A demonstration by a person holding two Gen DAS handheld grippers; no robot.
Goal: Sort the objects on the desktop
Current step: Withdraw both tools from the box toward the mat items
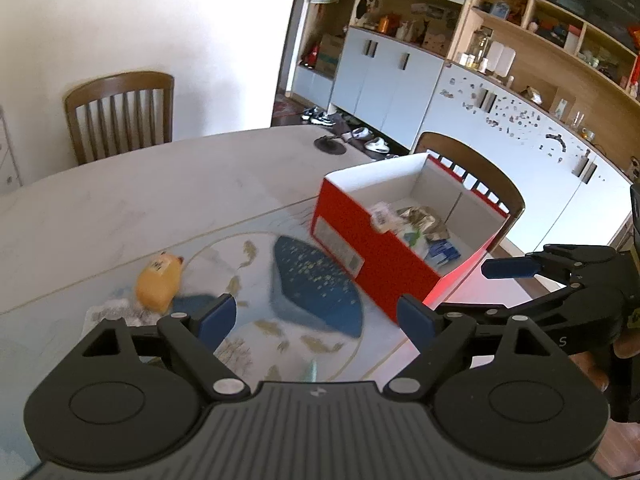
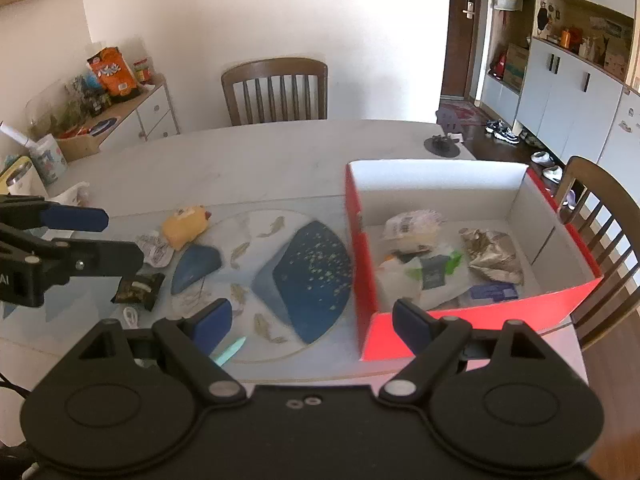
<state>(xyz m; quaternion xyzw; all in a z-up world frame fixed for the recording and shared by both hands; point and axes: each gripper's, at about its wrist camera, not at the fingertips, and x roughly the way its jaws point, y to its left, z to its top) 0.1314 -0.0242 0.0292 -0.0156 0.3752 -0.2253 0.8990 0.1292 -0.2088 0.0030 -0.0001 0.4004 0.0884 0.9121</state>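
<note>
A red box (image 2: 362,264) with a white inside stands on the right of the table and holds several wrappers and packets (image 2: 412,232). Left of it on the table lie a yellow soft packet (image 2: 186,226), a crumpled white wrapper (image 2: 154,246), a dark snack packet (image 2: 138,286) and a small white cable (image 2: 130,316). My right gripper (image 2: 312,324) hovers open and empty at the box's near left corner. My left gripper (image 1: 316,320) is open too, with nothing between its pads, above the blue-patterned mat (image 1: 316,284), and the yellow packet (image 1: 156,284) lies ahead on its left. The red box (image 1: 372,256) is ahead on its right.
A pale green strip (image 2: 230,350) lies near the front edge. A small black object (image 2: 442,146) sits at the table's far side. Wooden chairs stand behind the table (image 2: 276,88) and at its right end (image 2: 600,208). A low cabinet (image 2: 132,112) with snacks is at far left.
</note>
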